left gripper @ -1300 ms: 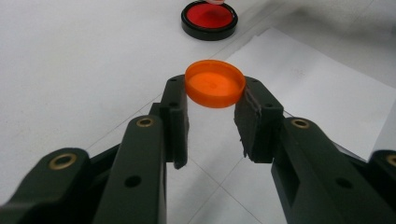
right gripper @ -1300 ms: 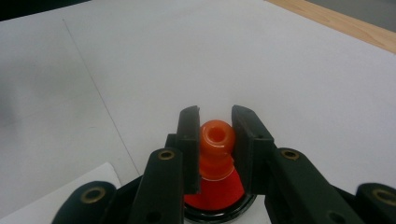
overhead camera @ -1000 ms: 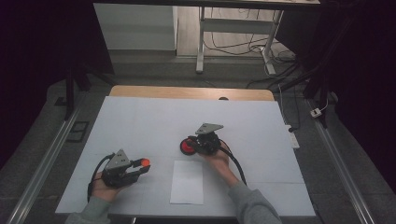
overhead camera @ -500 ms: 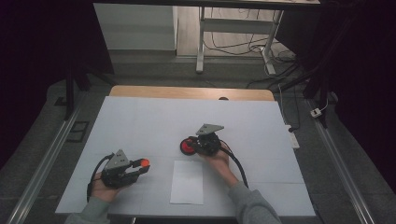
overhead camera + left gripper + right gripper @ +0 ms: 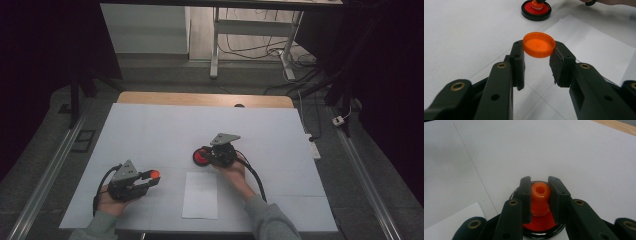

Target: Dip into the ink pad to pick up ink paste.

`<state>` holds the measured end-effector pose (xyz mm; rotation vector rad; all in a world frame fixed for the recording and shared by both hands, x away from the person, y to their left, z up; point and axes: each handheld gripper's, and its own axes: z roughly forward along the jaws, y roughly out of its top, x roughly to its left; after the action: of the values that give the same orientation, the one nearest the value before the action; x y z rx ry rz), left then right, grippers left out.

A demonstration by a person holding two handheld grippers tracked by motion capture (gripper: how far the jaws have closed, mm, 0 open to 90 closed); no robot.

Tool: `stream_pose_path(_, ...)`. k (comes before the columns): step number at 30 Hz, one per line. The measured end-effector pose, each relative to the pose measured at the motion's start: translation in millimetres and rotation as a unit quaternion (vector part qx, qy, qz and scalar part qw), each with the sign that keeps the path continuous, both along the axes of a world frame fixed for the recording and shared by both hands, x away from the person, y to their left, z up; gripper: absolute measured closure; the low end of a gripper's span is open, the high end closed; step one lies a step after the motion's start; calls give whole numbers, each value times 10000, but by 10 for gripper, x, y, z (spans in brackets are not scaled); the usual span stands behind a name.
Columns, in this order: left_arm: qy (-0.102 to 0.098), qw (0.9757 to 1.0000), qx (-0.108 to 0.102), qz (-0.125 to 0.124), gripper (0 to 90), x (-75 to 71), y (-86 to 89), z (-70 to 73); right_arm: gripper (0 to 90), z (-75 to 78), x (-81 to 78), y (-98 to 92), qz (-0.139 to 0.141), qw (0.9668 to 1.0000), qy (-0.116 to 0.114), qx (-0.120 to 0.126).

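My left gripper [image 5: 539,50] is shut on an orange round cap [image 5: 539,45], held by its rim just above the white table; in the high view that cap [image 5: 154,174] glows at the tips of the left gripper [image 5: 150,177] near the front left. My right gripper [image 5: 539,195] is shut on an orange knob-shaped stamp [image 5: 540,198] that stands on a red ink pad in a black round case [image 5: 537,225]. From above, the right gripper [image 5: 212,156] sits over the red pad [image 5: 200,156] at mid-table. The same pad [image 5: 536,10] appears far off in the left gripper view.
A white sheet of paper [image 5: 200,195] lies between the two hands near the front edge, also seen as the paper [image 5: 589,47] beyond the left jaws. The white table cover [image 5: 165,130] has a wooden edge [image 5: 200,99] at the back. Cables trail from both grippers.
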<state>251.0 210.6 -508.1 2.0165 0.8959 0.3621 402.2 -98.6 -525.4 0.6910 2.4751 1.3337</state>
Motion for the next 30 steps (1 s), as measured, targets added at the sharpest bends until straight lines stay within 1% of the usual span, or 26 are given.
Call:
stream_pose_path(8,14,10000,1,-10,655,3,-1,1,729,-4,-8,3,-5,10000,-38,-11)
stream_pose_path(9,17,10000,-1,-7,655,2,-1,1,729,-9,-9,3,-9,10000,-40,33)
stream_pose_path(12,18,10000,-7,-6,655,0,-1,3,729,-10,-9,-1,-17,10000,-24,28)
stream_pose_path(15,47,10000,-66,-29,654,3,5,5,728,-12,-21,5,-43,10000,-64,17)
stream_pose_path(17,36,10000,-85,-26,655,5,11,11,727,0,-14,7,-55,10000,-23,-4)
stream_pose_path(18,36,9999,-94,-25,655,5,14,13,726,8,-5,-1,-6,10000,-16,18)
stream_pose_path(19,34,9999,-95,-28,654,4,18,15,725,21,-5,-27,5,9999,-105,123)
stream_pose_path(20,34,9999,-100,-23,655,5,20,16,726,67,-2,-70,-77,9991,-126,390)
stream_pose_path(21,32,9999,-113,-17,655,6,20,15,726,125,5,-106,-132,9981,-134,585)
stream_pose_path(22,38,9999,-113,-30,655,10,20,14,726,238,-4,-155,-220,9962,-242,805)
stream_pose_path(24,53,9999,-101,-32,654,20,16,7,726,382,-36,-209,-231,9951,-411,866)
stream_pose_path(26,72,9999,-127,-49,655,24,13,10,726,453,-59,-238,-199,9943,-433,959)
stream_pose_path(28,56,9999,-140,-34,654,22,5,15,726,479,-78,-233,-168,9940,-445,986)
stream_pose_path(30,56,9999,-133,-46,654,24,2,17,726,471,-93,-205,-118,9947,-406,942)
